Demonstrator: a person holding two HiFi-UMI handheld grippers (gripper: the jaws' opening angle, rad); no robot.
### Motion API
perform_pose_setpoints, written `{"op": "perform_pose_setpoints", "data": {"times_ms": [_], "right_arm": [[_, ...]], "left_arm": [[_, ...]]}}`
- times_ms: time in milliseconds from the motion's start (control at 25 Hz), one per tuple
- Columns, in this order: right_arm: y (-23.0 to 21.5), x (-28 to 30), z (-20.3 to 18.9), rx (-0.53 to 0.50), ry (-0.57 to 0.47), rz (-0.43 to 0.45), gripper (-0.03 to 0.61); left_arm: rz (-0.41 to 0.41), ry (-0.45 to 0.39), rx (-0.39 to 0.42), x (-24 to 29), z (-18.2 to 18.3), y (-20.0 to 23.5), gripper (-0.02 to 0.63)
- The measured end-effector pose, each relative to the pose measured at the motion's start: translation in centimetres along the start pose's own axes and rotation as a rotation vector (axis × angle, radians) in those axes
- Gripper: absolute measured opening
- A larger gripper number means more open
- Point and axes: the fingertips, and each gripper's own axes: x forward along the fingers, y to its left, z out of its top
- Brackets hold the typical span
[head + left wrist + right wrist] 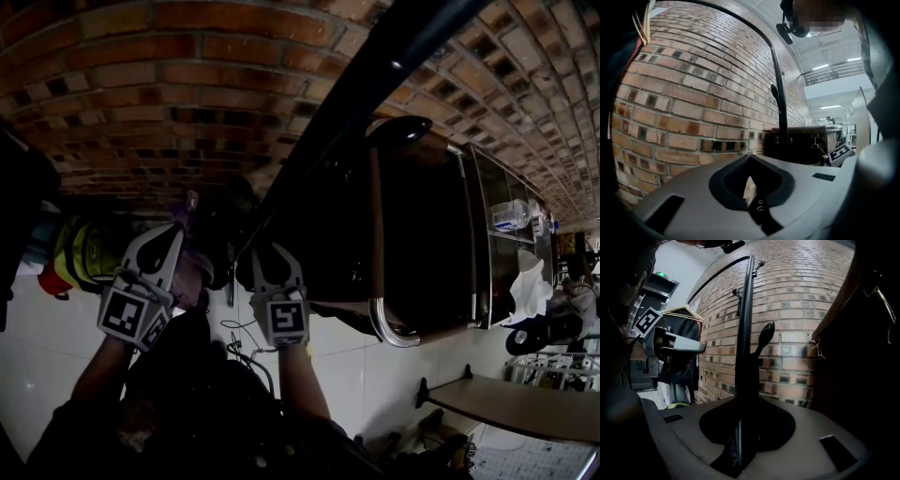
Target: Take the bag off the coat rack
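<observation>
Head view: left gripper (173, 234) and right gripper (269, 251), marker cubes (283, 321) showing, sit by the rack pole (375, 94); the bag (422, 234) hangs right of both. Left gripper view: fingers (693, 187) shut, empty, bag (801, 140) ahead-right. Right gripper view: fingers (811, 427) together, pole (744, 333) at their tips, bag (853, 357) right.

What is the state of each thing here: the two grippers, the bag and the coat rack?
left gripper: shut, empty.
right gripper: shut on the coat rack.
bag: hanging on the coat rack, not gripped.
coat rack: upright, beside the brick wall.
</observation>
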Motion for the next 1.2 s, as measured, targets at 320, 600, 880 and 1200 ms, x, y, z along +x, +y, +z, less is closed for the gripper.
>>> {"op": "perform_pose_setpoints", "data": {"times_ms": [320,600,880,1200], "right_arm": [[1.4,-2.7,3.4,0.209,-0.131,0.206,0.086],[1.3,-4.0,7.2,0.351,-0.237,0.277,0.086],[0.5,-3.6,9.0,0.468,-0.278,0.296,0.086],[0.7,-3.7,10.8,0.442,-0.294,0.285,0.084]], "left_arm": [[-0.011,0.005,-0.005,0.4,0.1,-0.1,0.015],[-0.017,-0.003,-0.013,0.3,0.4,-0.7,0.015],[-0.001,-0.006,-0.021,-0.1,0.8,-0.2,0.015],[0.008,-0.019,-0.023,-0.1,1.6,0.6,0.015]]}}
